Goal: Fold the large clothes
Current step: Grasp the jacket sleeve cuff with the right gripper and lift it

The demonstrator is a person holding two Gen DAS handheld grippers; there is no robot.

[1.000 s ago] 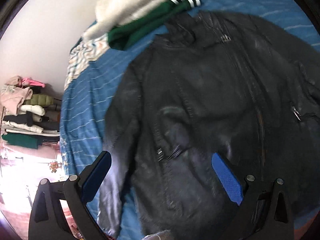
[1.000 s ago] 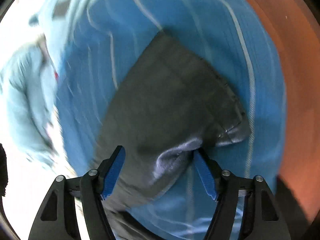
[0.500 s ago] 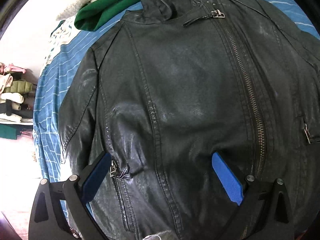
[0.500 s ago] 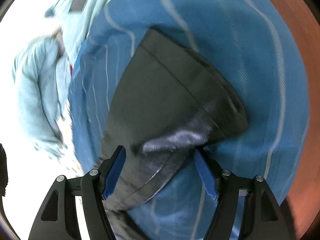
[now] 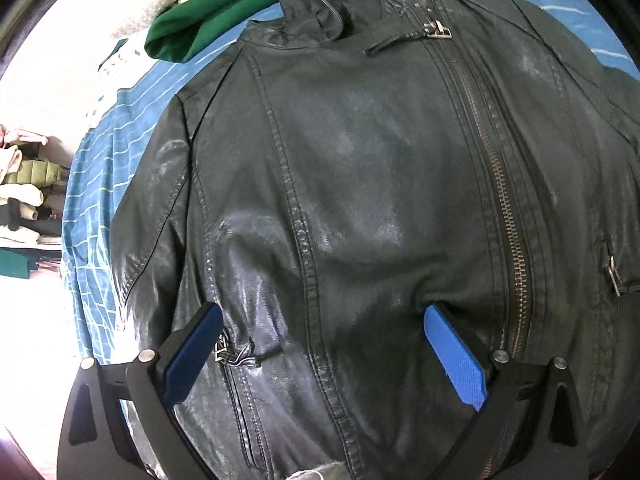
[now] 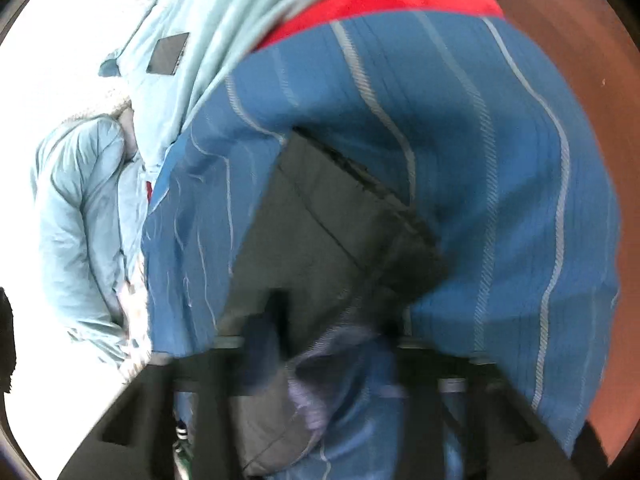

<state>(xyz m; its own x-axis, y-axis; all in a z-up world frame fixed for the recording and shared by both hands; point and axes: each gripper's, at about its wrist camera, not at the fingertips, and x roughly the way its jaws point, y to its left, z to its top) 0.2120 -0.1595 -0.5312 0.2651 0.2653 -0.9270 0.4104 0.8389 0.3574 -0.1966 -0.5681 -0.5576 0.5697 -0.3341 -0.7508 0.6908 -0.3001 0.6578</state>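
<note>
Black leather jacket (image 5: 360, 200), zipped, front up

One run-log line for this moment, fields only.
black leather jacket: flat, zipped, on blue striped bedspread | left hand-held gripper: open over hem | right hand-held gripper: just closing on sleeve

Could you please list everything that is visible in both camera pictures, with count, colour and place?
leather jacket: one, black, lying front up and zipped on the bedspread
sleeve: one, black, on the bedspread, its end between the right gripper's jaws
bedspread: one, blue with pale stripes, under the jacket
green garment: one, beyond the jacket collar
pale blue garment: one, left of the bedspread
red fabric: one patch, top of the right view
stacked clothes: one pile, mixed colours, far left
left gripper: black with blue pads, open over the jacket
right gripper: black, blurred, just closed on the sleeve
</note>
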